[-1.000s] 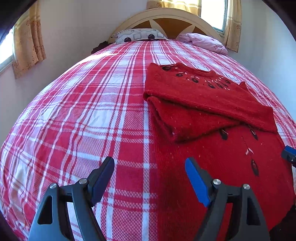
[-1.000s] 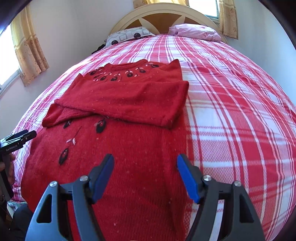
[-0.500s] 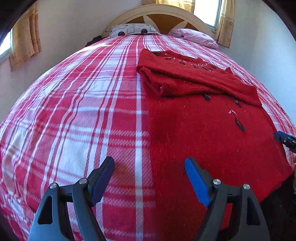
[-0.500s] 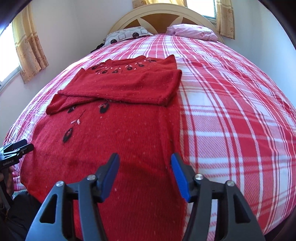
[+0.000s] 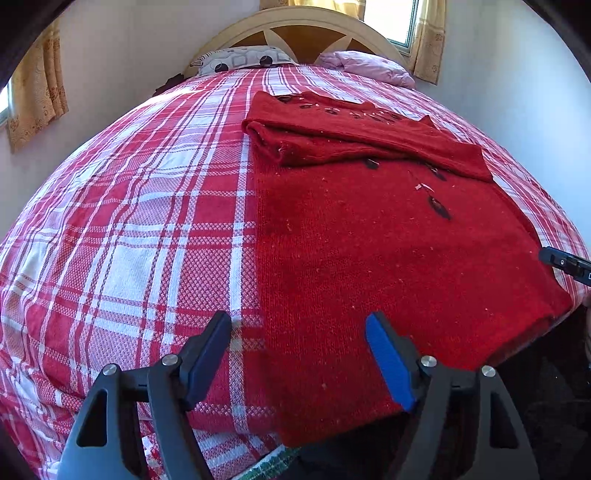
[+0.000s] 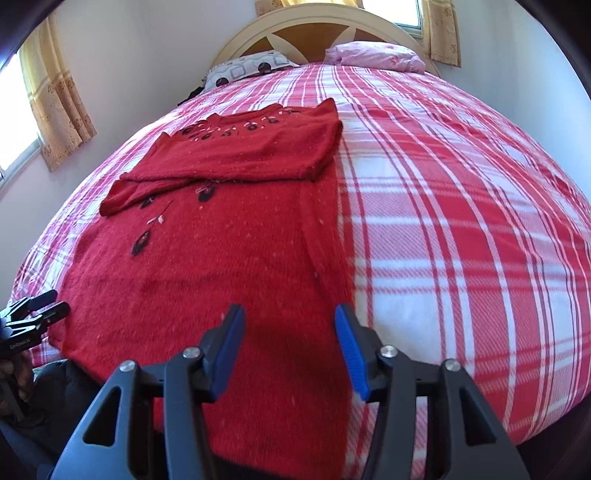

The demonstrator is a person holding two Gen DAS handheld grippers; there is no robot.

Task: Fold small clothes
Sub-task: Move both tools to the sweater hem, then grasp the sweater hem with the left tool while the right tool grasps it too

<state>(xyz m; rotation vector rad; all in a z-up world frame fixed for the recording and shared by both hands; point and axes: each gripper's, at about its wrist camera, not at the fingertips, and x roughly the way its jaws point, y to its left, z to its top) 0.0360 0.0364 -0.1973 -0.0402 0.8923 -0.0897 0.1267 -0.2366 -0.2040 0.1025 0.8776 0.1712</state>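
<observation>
A red knitted sweater (image 5: 369,236) lies flat on the red and white plaid bed, its sleeves folded across the chest near the collar. It also shows in the right wrist view (image 6: 207,266). Its hem hangs at the bed's near edge. My left gripper (image 5: 299,354) is open and empty, just above the hem's left corner. My right gripper (image 6: 290,350) is open and empty, over the hem's right corner. The tip of the right gripper (image 5: 565,264) shows at the right edge of the left wrist view, and the left gripper (image 6: 33,317) at the left edge of the right wrist view.
The plaid bedspread (image 5: 129,229) covers the whole bed. A patterned pillow (image 5: 243,62) and a pink pillow (image 5: 365,66) lie by the wooden headboard (image 6: 332,29). Walls with curtained windows stand on both sides. The bed's near edge drops off right below the grippers.
Both grippers have moved back and down from the middle of the sweater to its hem at the bed's near edge. The right gripper's jaws have narrowed a little. The sweater has not moved.
</observation>
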